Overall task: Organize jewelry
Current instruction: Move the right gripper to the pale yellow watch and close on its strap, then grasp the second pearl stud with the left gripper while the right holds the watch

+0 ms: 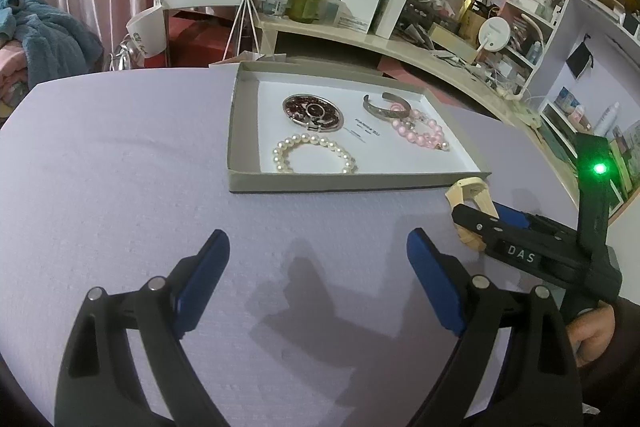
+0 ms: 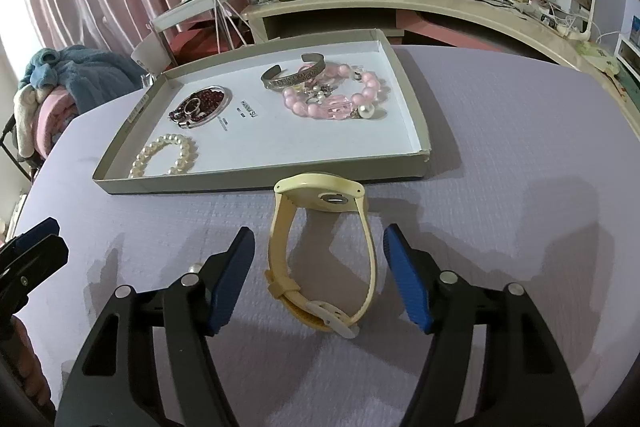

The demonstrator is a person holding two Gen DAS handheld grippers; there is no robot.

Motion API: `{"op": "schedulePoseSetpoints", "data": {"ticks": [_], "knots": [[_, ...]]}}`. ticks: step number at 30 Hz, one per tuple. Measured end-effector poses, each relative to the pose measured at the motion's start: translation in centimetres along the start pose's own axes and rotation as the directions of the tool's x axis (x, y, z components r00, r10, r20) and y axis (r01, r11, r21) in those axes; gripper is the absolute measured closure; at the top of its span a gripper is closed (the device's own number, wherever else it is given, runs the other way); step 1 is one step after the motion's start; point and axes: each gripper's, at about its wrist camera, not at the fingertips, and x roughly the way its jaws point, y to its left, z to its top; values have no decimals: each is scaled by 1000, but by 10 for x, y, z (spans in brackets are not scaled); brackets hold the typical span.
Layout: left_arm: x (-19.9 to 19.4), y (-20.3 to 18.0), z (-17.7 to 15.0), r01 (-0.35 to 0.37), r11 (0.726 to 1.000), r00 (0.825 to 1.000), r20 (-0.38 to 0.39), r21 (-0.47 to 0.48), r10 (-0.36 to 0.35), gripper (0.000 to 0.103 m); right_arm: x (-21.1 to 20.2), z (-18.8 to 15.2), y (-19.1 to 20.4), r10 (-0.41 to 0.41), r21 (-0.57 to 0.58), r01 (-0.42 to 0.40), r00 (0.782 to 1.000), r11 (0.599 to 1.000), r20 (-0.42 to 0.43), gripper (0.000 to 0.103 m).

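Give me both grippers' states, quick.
Left gripper: open, empty.
Right gripper: open around the yellow watch, pads not touching it.

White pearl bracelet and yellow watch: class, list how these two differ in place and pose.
The white pearl bracelet lies flat inside the tray; the yellow watch stands on edge outside it, on the table, between the open right gripper fingers. Both are closed loops.
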Motion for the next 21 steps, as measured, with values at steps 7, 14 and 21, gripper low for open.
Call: {"op": "schedulePoseSetpoints", "data": {"ticks": [7, 14, 21], "knots": [[3, -7, -2, 22, 1000, 1000, -13, 21, -22, 13, -5, -2, -4, 20, 11, -20, 1000, 1000, 16, 63], [16, -34, -1, 92, 992, 995, -34, 87, -89, 13, -23, 7, -13, 18, 55, -23, 996, 998, 89, 64], [38, -68, -7, 98, 975, 995, -49, 199, -90, 29, -25, 11, -28, -15, 105, 4, 995, 995, 97, 64]]}}
